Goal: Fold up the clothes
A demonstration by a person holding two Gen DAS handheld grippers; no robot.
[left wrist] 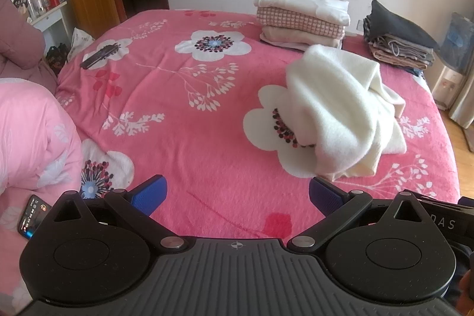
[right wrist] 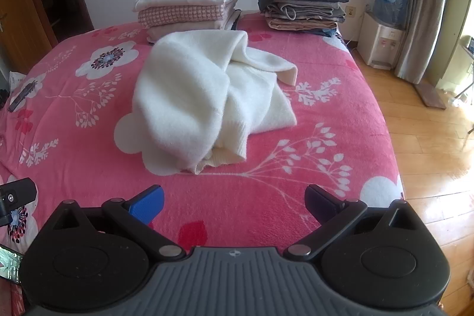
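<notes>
A crumpled white fuzzy sweater [left wrist: 340, 108] lies in a heap on the pink floral bedspread [left wrist: 192, 114]; it also shows in the right wrist view [right wrist: 207, 96]. My left gripper [left wrist: 237, 194] is open and empty, hovering above the bed's near edge, with the sweater ahead to its right. My right gripper [right wrist: 234, 203] is open and empty, also above the near edge, with the sweater straight ahead and apart from it.
Two stacks of folded clothes stand at the far side: a light stack [right wrist: 189, 8] and a dark stack [right wrist: 305, 5]. A remote [left wrist: 99, 57] lies far left. A phone [left wrist: 32, 216] rests on a pink quilt [left wrist: 29, 138]. A water dispenser [right wrist: 382, 43] stands on wooden floor [right wrist: 429, 138] at the right.
</notes>
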